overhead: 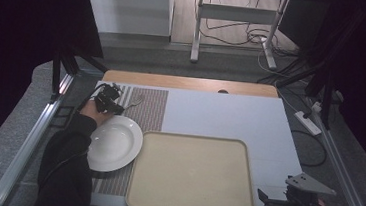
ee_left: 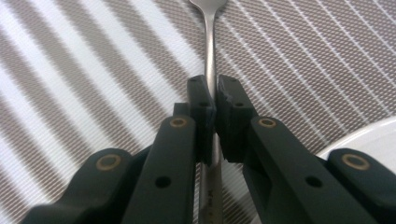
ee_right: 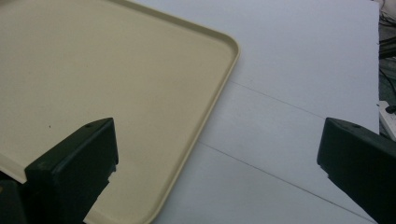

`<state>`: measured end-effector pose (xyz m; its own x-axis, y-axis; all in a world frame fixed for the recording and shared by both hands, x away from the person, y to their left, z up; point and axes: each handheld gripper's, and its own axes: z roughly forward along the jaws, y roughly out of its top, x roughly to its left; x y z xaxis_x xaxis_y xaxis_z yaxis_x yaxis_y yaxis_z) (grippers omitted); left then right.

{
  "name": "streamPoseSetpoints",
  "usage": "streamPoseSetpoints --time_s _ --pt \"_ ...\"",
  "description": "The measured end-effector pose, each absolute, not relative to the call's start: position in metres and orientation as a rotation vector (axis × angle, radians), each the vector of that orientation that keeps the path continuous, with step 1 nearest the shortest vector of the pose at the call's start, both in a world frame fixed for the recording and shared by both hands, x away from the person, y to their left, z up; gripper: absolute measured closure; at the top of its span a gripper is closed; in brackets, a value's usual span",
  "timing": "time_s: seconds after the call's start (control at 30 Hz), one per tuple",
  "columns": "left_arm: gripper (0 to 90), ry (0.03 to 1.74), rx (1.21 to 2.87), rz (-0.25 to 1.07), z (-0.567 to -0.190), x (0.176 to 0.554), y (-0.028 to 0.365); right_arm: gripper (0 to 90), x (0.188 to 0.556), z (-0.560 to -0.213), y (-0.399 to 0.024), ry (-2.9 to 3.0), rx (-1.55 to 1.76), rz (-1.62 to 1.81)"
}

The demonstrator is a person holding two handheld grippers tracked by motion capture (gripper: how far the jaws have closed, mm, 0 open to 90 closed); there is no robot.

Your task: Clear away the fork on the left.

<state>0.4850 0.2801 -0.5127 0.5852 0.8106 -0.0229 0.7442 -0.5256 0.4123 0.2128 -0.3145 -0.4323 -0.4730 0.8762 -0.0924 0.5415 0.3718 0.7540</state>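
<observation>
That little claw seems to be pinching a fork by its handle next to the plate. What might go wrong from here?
1. The left gripper pinches the fork on its thin handle; the fingers hold only a narrow strip, so the fork could twist or slip if lifted.
2. The white plate sits right beside that gripper, so a swing could knock it.
3. The plate overlaps the striped placemat, which might shift and drag it.

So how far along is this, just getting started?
Early, it seems. The plate sits on the striped mat and the tray is bare. The left tongs are shut on the fork on the mat; the right tongs hang open by the tray. Where the fork goes isn't shown.
</observation>
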Motion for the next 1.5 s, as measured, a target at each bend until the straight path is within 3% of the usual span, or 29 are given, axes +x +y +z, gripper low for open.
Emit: streamPoseSetpoints --time_s 0.57,1.5 --pt "84.1 1.349 2.381 0.27 -0.482 0.462 0.327 0.0 0.213 -0.432 -0.314 2.15 1.22 0.915" --pt "84.0 1.247 2.392 0.148 -0.468 0.38 0.278 0.0 0.212 -0.432 -0.314 2.148 1.21 0.92"
